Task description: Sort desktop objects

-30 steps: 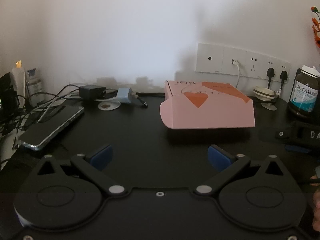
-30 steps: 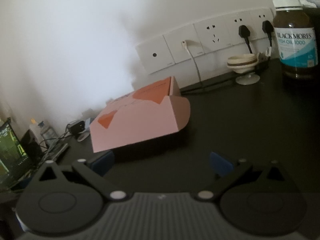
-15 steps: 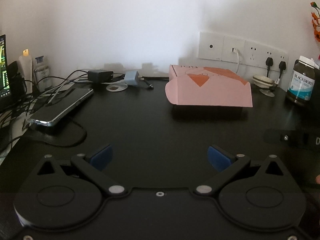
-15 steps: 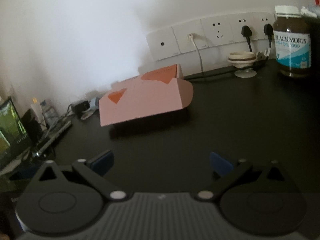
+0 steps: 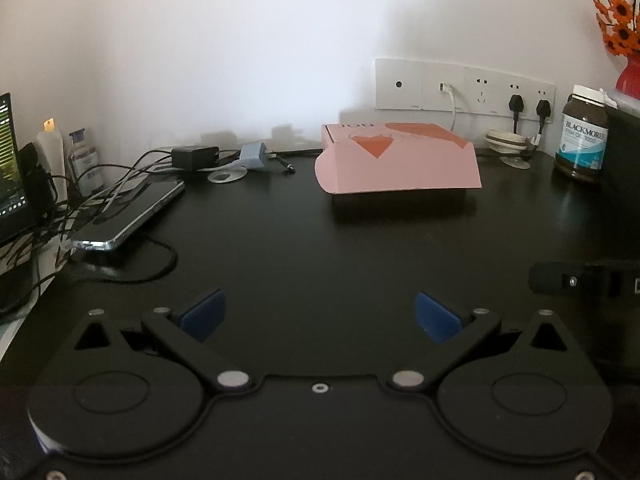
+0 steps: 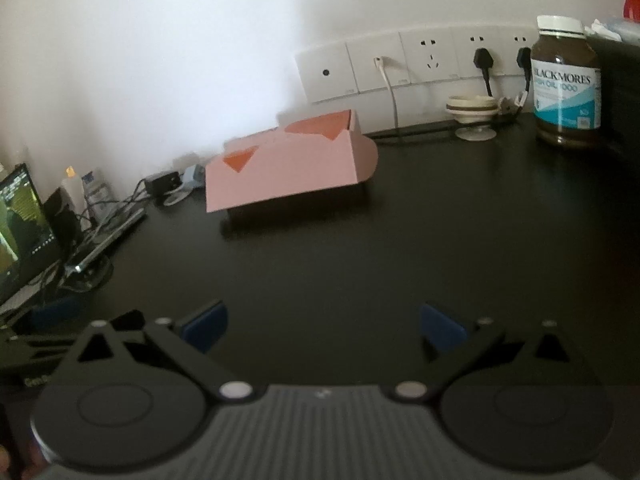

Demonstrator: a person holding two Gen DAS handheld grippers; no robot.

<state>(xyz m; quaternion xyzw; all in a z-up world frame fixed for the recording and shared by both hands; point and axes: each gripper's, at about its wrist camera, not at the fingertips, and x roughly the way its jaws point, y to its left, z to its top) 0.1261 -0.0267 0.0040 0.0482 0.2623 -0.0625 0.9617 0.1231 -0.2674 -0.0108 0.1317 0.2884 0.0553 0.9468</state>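
A pink cardboard box with orange shapes lies at the back of the black desk, its lid flap hanging over the front. A brown fish-oil bottle stands at the far right by the wall. A phone lies among cables on the left. My left gripper is open over bare desk, well short of the box, with nothing between its blue pads. My right gripper is open too and holds nothing. Part of the right gripper's body shows in the left wrist view.
A black charger, a grey-blue plug and tangled cables crowd the back left. A lit screen stands at the left edge. Wall sockets, a small cream stand, a dark box and orange flowers line the right.
Both grippers have drawn back from the pink box, which looks smaller and farther now. More of the left side with the phone and screen has come into view. The jaws stayed open.
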